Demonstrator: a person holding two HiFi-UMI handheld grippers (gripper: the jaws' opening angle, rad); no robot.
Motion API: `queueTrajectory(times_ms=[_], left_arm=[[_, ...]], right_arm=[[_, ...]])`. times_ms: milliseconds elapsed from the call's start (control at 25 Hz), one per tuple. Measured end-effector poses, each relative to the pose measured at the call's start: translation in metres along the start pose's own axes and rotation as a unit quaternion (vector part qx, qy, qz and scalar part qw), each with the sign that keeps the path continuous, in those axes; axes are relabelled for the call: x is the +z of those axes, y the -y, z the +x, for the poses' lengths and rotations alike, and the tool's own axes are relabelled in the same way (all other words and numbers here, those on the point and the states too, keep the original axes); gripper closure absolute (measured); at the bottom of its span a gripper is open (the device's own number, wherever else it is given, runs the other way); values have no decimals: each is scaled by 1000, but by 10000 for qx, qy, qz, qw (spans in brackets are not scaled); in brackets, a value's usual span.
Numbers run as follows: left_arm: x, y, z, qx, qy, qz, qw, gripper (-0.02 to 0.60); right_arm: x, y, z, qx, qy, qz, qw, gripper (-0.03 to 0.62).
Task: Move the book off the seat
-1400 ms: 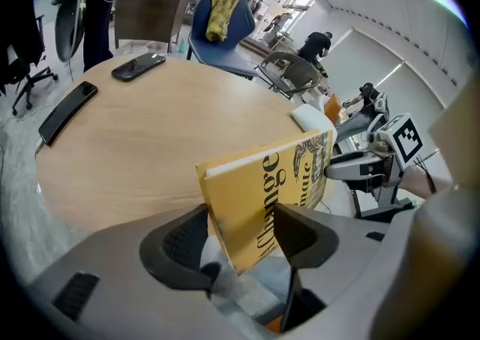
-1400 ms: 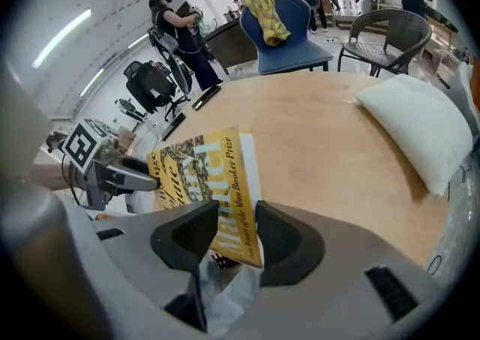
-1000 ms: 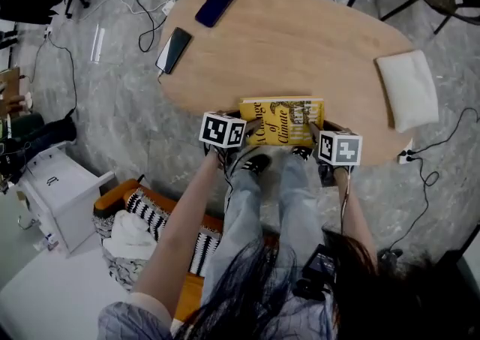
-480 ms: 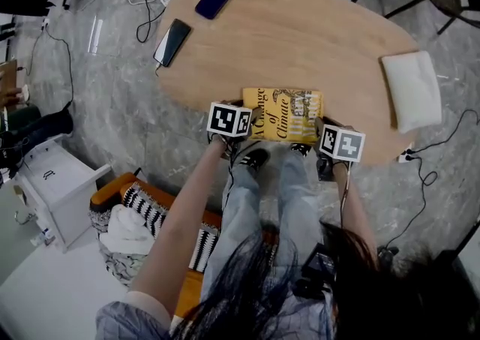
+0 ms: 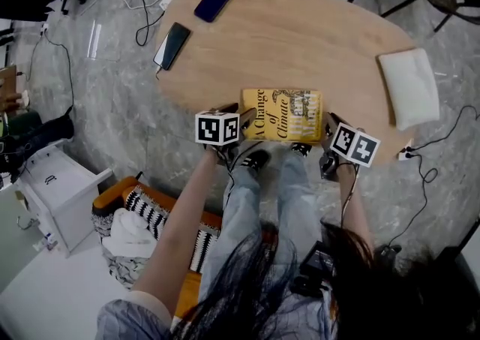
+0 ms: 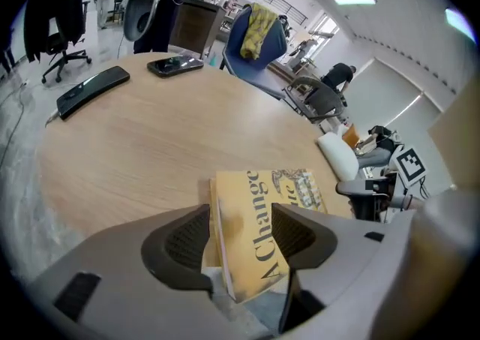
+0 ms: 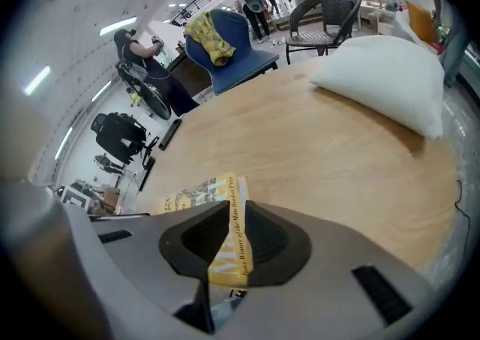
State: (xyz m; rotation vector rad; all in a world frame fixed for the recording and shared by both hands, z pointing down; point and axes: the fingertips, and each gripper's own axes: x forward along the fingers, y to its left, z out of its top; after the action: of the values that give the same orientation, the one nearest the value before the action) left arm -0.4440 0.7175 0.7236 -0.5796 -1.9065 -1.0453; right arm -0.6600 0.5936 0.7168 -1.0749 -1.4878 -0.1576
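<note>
Book point(image 5: 282, 115): yellow paperback, flat at the near edge of the table point(image 5: 300, 38), so off the seat (as I judge). Right gripper point(image 7: 236, 237) — jaws just closed, clamping its right edge. Left gripper point(image 6: 241, 235) — jaws just opening, wide, left edge loose between them. Remaining: let go

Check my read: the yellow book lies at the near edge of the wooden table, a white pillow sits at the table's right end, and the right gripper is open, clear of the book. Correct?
No. The right gripper is shut on the yellow book: in the right gripper view its jaws, which have just been closing, pinch the book's edge. The rest stands.
</note>
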Motion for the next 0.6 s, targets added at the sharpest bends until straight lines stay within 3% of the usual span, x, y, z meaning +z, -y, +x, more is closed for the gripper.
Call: queueTrajectory(times_ms=[280,480,600], left_arm=[[-7,25,-34,-370,320,-174,9986,318],[-17,58,-61,-890,484,-243,9946,319],[-17,71,-75,-1020,632,-333,9922,347]], right_arm=[[-11,-20,-30,214,254,168,9993,537],[-19,-45,-58,391,382,137,9984,543],[-20,-64,-75,517,440,102,9976,546]])
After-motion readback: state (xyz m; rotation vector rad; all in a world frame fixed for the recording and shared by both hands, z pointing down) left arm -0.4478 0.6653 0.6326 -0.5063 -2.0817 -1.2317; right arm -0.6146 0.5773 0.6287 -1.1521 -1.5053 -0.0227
